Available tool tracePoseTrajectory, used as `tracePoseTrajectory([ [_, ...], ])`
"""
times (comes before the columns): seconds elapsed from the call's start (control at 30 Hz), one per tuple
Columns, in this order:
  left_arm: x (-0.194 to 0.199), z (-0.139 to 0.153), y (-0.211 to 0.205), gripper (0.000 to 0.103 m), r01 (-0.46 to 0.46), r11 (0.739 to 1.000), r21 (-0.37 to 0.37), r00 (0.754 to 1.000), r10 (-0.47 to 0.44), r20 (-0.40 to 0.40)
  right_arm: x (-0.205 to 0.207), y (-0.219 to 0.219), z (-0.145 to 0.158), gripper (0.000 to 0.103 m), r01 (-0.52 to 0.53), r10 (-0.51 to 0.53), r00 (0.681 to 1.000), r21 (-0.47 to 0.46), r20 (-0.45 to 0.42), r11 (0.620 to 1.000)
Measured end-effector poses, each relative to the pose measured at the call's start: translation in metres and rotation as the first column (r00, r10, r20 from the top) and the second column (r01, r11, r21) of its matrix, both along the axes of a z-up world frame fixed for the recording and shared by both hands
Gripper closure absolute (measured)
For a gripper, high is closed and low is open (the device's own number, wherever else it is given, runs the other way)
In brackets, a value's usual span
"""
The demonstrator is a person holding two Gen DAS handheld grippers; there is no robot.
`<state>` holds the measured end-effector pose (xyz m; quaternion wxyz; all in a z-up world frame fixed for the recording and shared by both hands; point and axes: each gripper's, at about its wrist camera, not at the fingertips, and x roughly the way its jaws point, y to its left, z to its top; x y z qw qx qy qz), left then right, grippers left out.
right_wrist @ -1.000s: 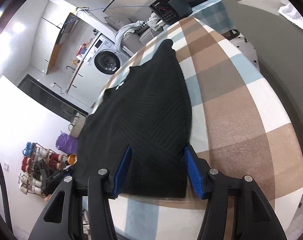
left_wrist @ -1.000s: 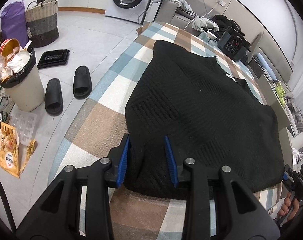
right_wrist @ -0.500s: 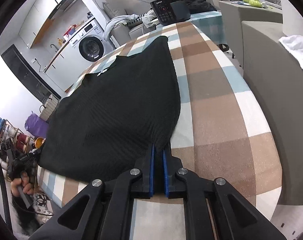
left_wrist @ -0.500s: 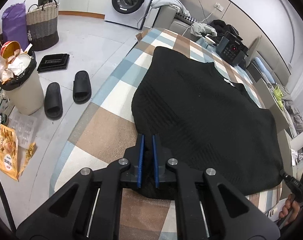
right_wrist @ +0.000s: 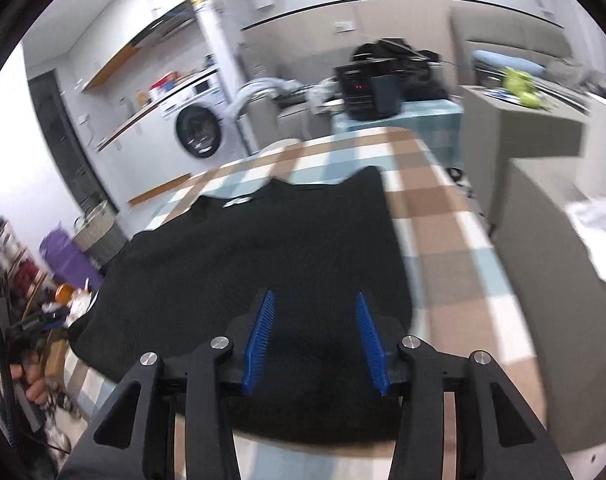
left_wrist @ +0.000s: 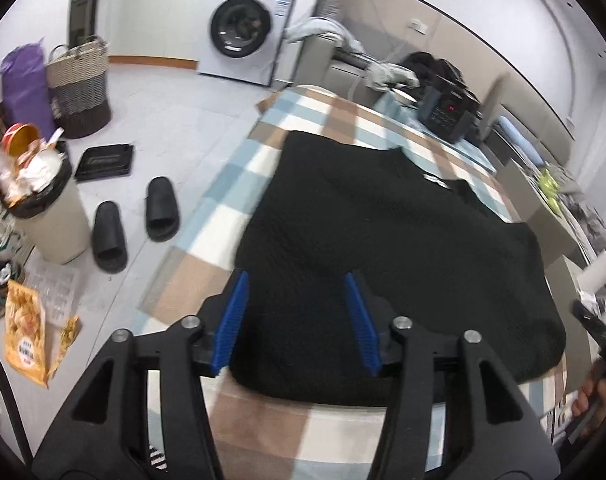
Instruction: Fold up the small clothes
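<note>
I've just let go: both sets of jaws are opening, nothing pinched, above the black knitted sweater (left_wrist: 383, 248) at lower centre on the checked tabletop (left_wrist: 323, 116); fold laid

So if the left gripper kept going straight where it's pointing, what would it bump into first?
Most likely the black sweater lying on the checked cloth. The left gripper points down at its near edge, jaws opening with nothing pinched between them. Depth is hard to judge.

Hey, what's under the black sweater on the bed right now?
The black sweater lies flat on a checked blanket in brown, blue and white squares, which shows all around it. Anything beneath the sweater's middle is covered and cannot be seen.
</note>
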<state>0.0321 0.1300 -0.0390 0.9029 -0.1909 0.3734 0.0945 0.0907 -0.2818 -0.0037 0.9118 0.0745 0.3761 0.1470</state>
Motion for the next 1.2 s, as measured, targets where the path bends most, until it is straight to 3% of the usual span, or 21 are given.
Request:
tracePoseTrajectory([
  [0.2, 0.021, -0.013, -0.044, 0.051, 0.115, 0.993, -0.03, 0.992, -0.116, -0.046, 0.025, 0.063, -0.042, 0.059, -0.129, 0.127, 0.988, -0.013, -0.092, 0.992],
  [0.3, 0.028, -0.025, -0.065, 0.051, 0.165, 0.986, -0.036, 0.983, -0.168, -0.08, 0.03, 0.078, -0.06, 0.06, -0.132, 0.119, 0.984, -0.098, -0.129, 0.986],
  [0.4, 0.03, -0.035, -0.081, 0.051, 0.204, 0.979, -0.029, 0.973, -0.206, -0.106, 0.014, 0.081, -0.062, 0.062, -0.161, 0.146, 0.986, -0.216, -0.082, 0.963],
  [0.6, 0.026, -0.046, -0.082, 0.051, 0.211, 0.977, -0.042, 0.97, -0.215, -0.117, -0.007, 0.048, -0.061, 0.061, -0.102, 0.074, 0.989, -0.229, -0.129, 0.968],
  [0.77, 0.017, -0.041, -0.074, 0.051, 0.196, 0.979, -0.048, 0.973, -0.2, -0.112, -0.03, 0.009, -0.048, 0.061, 0.013, -0.023, 0.986, -0.063, -0.166, 0.998],
  [0.97, -0.012, -0.031, -0.045, 0.051, 0.095, 0.993, -0.064, 0.991, -0.1, -0.089, -0.054, -0.032, -0.04, 0.06, 0.17, -0.152, 0.969, 0.077, -0.196, 0.982],
  [1.2, -0.043, -0.036, -0.011, 0.051, -0.016, 0.993, -0.119, 0.995, 0.004, -0.102, -0.064, -0.038, -0.051, 0.058, 0.193, -0.145, 0.956, 0.175, -0.254, 0.966],
])
